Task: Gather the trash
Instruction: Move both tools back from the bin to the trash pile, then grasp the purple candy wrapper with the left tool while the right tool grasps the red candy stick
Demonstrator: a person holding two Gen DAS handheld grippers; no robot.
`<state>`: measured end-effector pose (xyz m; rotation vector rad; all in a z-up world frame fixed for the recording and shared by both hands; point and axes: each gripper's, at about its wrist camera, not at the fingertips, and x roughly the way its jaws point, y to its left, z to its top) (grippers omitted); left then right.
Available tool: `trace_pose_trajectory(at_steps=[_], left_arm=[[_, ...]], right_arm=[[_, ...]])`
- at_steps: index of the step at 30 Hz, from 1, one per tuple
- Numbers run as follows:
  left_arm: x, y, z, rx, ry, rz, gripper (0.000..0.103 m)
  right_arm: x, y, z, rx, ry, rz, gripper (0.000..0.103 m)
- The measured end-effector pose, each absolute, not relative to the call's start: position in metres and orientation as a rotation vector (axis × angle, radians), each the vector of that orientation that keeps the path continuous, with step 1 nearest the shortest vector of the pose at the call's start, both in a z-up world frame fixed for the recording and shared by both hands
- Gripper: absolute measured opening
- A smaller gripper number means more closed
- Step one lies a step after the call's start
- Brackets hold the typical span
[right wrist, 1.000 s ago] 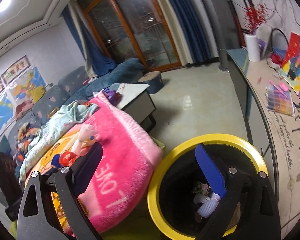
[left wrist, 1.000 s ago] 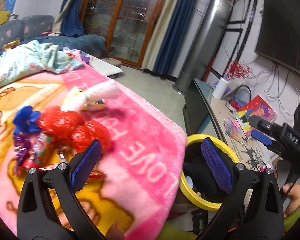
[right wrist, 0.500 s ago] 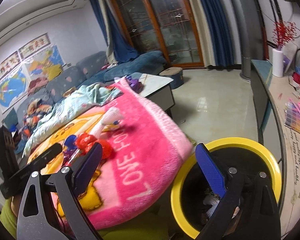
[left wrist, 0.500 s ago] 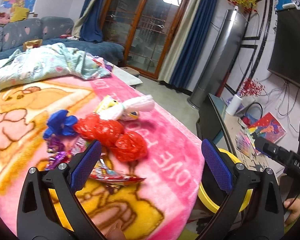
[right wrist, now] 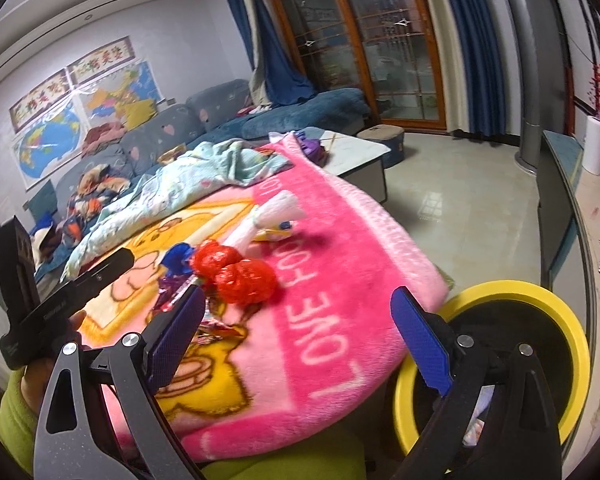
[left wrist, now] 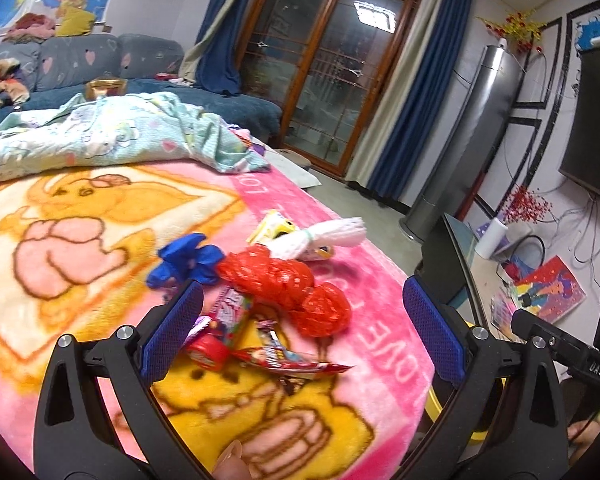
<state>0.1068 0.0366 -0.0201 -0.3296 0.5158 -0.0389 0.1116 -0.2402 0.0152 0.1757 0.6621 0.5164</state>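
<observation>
The trash sits in a loose heap on the pink blanket [left wrist: 364, 280]: a crumpled red plastic bag [left wrist: 288, 292] in the middle, a blue wrapper [left wrist: 188, 262] touching its left side, a white foam net sleeve [left wrist: 324, 236] lying over a yellow packet just beyond it, and shiny snack wrappers [left wrist: 260, 348] spilling toward you at the near edge. The yellow-rimmed bin [right wrist: 540, 300] stands on the floor off the blanket's right edge, with some scraps already visible at its bottom.

You look to be between picks — heading in for the next piece. Your left claw [left wrist: 300, 332] is the better placed: its jaws are spread wide, holding nothing, and they frame the snack wrappers and the red bag, with the left pad just over the wrapper pile. The next move, as I judge it, is to lower onto one piece and close. The red bag is bulky and should bunch easily; the flat foil wrappers lie against soft fleece, so you may snag blanket with them.

Your right claw [right wrist: 296, 344] is also wide apart and empty, hovering nearer the blanket's edge — between the heap and the bin.
</observation>
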Motion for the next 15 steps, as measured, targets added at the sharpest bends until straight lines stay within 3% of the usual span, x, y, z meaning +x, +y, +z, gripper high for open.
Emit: trace_pose_trajectory(at_steps=[15], left_arm=[[0.101, 0.097, -0.034, -0.407, 0.543, 0.079, 0.092]], right_arm=[[0.114, -0.161, -0.003, 0.044, 0.745, 0.660, 0.091]])
